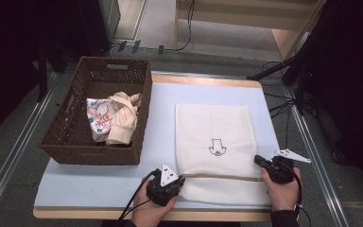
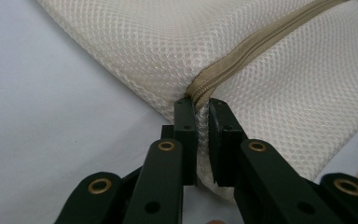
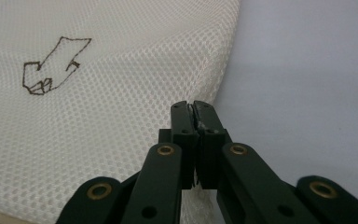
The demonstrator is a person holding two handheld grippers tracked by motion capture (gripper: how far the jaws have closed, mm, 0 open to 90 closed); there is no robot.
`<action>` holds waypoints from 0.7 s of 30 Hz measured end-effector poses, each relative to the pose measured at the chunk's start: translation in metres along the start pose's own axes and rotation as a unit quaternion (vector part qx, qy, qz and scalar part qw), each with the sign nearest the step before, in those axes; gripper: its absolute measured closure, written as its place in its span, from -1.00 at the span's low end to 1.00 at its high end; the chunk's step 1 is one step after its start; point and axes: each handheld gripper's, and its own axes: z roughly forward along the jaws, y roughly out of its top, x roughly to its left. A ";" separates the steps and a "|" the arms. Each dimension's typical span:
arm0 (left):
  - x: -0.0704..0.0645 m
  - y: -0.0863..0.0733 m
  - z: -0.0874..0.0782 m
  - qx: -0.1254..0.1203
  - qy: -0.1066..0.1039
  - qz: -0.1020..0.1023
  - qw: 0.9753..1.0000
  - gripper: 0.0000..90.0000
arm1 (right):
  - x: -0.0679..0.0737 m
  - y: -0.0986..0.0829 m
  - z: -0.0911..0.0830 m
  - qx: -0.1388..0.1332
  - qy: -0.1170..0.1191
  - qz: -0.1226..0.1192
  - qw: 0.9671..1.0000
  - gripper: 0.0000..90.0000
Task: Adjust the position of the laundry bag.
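Note:
A white mesh laundry bag (image 1: 212, 127) lies flat on the pale blue mat (image 1: 160, 109), with a drawn arrow (image 1: 216, 147) on it and a tan zipper (image 1: 222, 177) running across near its front end. My left gripper (image 1: 180, 179) is at the bag's left edge by the zipper's end. In the left gripper view the left gripper (image 2: 201, 105) is shut on the mesh (image 2: 284, 93) right below the zipper (image 2: 256, 44). My right gripper (image 1: 258, 160) is at the bag's right edge. The right gripper (image 3: 193, 106) is shut on that edge of the mesh (image 3: 121, 116), near the arrow (image 3: 51, 70).
A dark wicker basket (image 1: 90, 156) stands at the left of the mat and holds crumpled clothes (image 1: 113, 118). Bare mat lies between basket and bag. The table's wooden edge (image 1: 208, 80) runs along the back, with cables and stands on the floor beyond.

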 end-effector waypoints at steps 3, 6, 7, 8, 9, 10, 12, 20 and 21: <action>0.003 0.001 -0.004 -0.010 0.001 -0.001 1.000 0.87 | 0.002 0.003 -0.001 -0.006 0.006 0.003 1.000 0.98; 0.005 0.001 -0.006 -0.012 0.004 -0.003 1.000 0.87 | 0.004 0.004 0.000 -0.010 0.006 0.004 1.000 0.98; 0.008 0.001 -0.008 -0.014 0.005 -0.006 1.000 0.87 | 0.008 0.005 0.000 -0.017 0.009 -0.001 1.000 0.98; 0.010 0.001 -0.009 -0.016 0.006 -0.007 1.000 0.87 | 0.009 0.005 0.001 -0.020 0.009 -0.003 1.000 0.98; 0.010 0.001 -0.009 -0.016 0.006 -0.007 1.000 0.87 | 0.009 0.005 0.001 -0.020 0.009 -0.003 1.000 0.98; 0.014 0.002 -0.011 -0.018 0.007 -0.010 1.000 0.87 | 0.012 0.006 0.002 -0.024 0.013 -0.006 1.000 0.98; 0.017 0.001 -0.013 -0.022 0.012 -0.013 1.000 0.87 | 0.013 0.006 0.004 -0.025 0.022 -0.004 0.999 0.98; 0.030 0.000 -0.021 -0.030 0.020 -0.022 0.999 0.87 | 0.022 0.006 0.010 -0.029 0.032 -0.006 0.999 0.98; 0.033 0.000 -0.024 -0.033 0.023 -0.026 0.999 0.87 | 0.024 0.006 0.010 -0.030 0.033 -0.008 0.999 0.98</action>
